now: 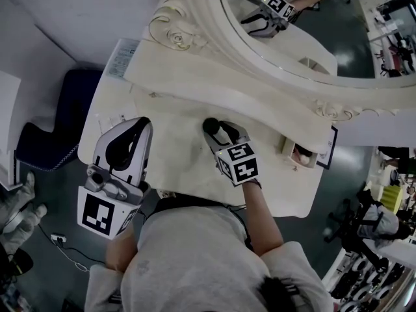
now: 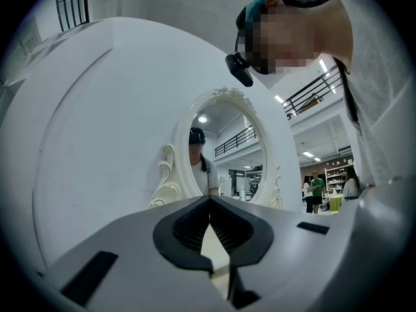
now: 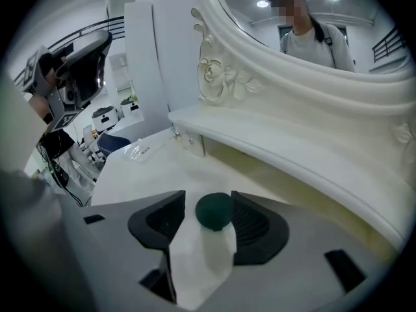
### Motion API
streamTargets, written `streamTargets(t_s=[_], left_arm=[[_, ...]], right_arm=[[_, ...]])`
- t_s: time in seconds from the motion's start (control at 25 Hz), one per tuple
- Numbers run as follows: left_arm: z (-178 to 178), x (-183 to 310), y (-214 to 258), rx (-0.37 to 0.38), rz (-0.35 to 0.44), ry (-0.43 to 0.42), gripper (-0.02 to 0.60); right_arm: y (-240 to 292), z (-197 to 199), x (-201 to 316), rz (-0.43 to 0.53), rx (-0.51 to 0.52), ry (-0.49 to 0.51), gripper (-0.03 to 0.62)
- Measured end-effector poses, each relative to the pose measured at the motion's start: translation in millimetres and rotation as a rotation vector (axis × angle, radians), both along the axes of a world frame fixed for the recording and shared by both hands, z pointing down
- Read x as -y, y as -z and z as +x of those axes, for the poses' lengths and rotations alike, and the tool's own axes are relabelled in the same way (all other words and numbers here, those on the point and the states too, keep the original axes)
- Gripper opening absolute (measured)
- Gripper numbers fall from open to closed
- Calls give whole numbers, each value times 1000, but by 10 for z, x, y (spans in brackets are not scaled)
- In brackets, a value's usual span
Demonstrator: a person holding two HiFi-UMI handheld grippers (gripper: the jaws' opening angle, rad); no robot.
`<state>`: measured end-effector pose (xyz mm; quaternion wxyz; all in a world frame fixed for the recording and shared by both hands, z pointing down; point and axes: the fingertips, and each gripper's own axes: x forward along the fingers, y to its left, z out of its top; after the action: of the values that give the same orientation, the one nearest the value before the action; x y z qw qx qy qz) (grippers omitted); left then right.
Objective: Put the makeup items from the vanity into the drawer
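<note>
A small whitish bottle with a round dark green cap [image 3: 214, 211] stands on the cream vanity top [image 1: 175, 155]; from above only its dark cap [image 1: 210, 126] shows. My right gripper [image 3: 207, 207] is open around it: the cap lies close to the right pad, and a gap shows on the left side. In the head view the right gripper [image 1: 218, 130] sits mid-table, below the raised shelf. My left gripper [image 1: 139, 127] hangs over the table's left part, shut with nothing in it; in its own view the left gripper [image 2: 209, 203] points up at the oval mirror [image 2: 224, 151].
A small open drawer-like box [image 1: 298, 152] with something pinkish inside sits at the vanity's right end, beside a dark-edged card [image 1: 331, 147]. A clear plastic wrapper [image 3: 136, 150] lies at the left. The carved mirror frame [image 1: 195, 25] and shelf [image 1: 227, 103] rise behind. A blue chair [image 1: 58, 119] stands left.
</note>
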<state>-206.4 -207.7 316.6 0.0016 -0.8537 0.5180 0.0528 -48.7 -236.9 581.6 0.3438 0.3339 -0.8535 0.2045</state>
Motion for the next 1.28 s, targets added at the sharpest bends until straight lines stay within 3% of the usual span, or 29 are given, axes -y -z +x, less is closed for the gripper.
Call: streamTargets(t_s=[0.24,0.72,0.92,0.96,1.0,1.04,1.28], left_arm=[[-82,22,-41,-1,-12,29,15],[-221,11,-109,0,-33,70,15],[-244,-10,-86,-1,-28,71,15],[-250,-18,-82,0,-27,71,15],[-258,-28,-79,2,-26,70,15],[-269,-39,-75,4,-25,71,15],[-338,-98,-21,4,-16,78,15]], right_arm=[[-189,-32,19,-24,-49,32,244],[-384,-5,87,-12,-152,30,239],[-327,-29,75,8,-163,25,184],[-309,-26,84,18,-164,16,151],[-298,-20,93,26,-164,4,63],[-294,-14,99,31,-164,-8,47],[-227,44,141,70,-142,-58,35]])
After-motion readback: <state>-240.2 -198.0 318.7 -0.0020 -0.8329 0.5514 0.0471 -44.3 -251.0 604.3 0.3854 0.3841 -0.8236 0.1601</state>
